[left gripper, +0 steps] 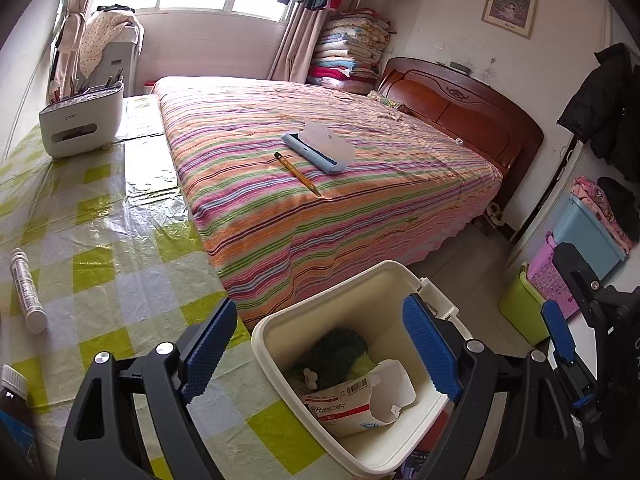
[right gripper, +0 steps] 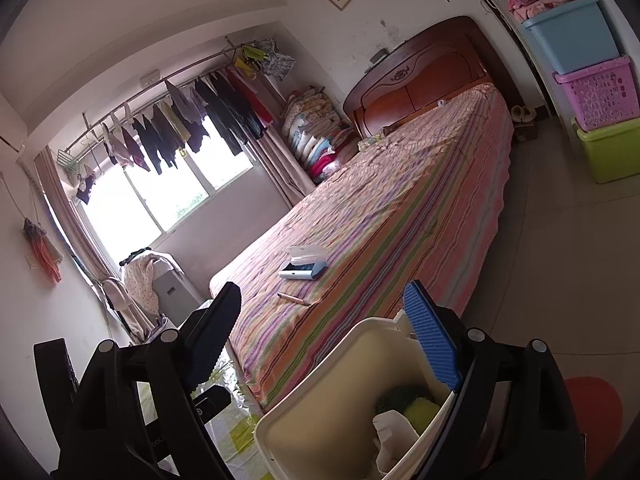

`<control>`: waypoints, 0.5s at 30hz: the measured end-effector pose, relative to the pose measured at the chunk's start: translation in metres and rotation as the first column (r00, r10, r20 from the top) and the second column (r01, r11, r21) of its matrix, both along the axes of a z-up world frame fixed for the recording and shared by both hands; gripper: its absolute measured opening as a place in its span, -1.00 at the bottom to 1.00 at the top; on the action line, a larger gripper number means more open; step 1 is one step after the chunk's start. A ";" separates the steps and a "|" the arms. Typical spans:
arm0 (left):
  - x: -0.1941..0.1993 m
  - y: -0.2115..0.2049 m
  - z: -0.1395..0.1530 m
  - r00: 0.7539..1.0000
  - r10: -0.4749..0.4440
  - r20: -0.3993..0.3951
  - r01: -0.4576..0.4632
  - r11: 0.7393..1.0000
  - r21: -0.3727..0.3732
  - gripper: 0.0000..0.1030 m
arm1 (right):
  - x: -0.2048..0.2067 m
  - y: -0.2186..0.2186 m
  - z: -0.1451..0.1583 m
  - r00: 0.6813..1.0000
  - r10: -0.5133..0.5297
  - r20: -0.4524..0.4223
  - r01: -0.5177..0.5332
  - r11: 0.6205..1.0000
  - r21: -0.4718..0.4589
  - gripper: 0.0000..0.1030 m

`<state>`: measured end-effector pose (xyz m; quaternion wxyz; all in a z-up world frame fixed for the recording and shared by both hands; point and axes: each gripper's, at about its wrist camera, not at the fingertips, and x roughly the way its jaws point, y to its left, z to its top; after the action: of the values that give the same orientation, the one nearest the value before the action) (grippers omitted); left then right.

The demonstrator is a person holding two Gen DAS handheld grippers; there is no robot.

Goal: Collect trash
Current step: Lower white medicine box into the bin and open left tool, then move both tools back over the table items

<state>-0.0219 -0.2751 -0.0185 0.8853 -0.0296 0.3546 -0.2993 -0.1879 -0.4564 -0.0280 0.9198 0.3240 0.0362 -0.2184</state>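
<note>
The white trash bin (left gripper: 400,292) stands at the edge of the table (left gripper: 120,240), beside the foot corner of the bed (left gripper: 320,184). It holds a torn paper packet (left gripper: 360,400), a dark green wad (left gripper: 340,348) and, in the right wrist view, a yellow-green item (right gripper: 420,410).

Left gripper (left gripper: 324,352): jaws wide apart, nothing held. It sits above the bin's near-left rim. The left finger is over the checked tablecloth outside the bin; the right finger (left gripper: 432,352) is over the bin's interior near the right wall. Contact with the bin cannot be determined.

Right gripper (right gripper: 326,340): jaws wide apart, nothing held. The bin (right gripper: 340,380) lies below and between its fingers, toward the right finger, which overlaps the bin's right wall. Whether it touches cannot be determined.

On the table, well apart from the bin: a white tube (left gripper: 26,292) lying flat, a brown bottle (left gripper: 14,404), and a white organizer (left gripper: 82,120). On the bedspread: a pencil (left gripper: 296,172) just beside a blue case (left gripper: 316,152).
</note>
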 end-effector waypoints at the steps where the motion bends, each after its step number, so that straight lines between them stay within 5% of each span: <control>1: 0.000 0.005 0.001 1.000 0.010 0.002 -0.010 1.000 0.001 0.60 | 0.002 0.002 0.000 1.000 0.005 -0.004 -0.005 1.000 -0.001 0.61; 15: -0.003 0.075 0.018 0.991 0.123 0.055 -0.123 0.992 0.013 0.60 | 0.021 0.039 0.009 0.996 0.080 -0.035 -0.083 0.993 -0.079 0.68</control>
<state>-0.0252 -0.1997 -0.0010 0.9116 -0.0360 0.3303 -0.2419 -0.1665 -0.4170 -0.0190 0.9395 0.2815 0.0552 -0.1870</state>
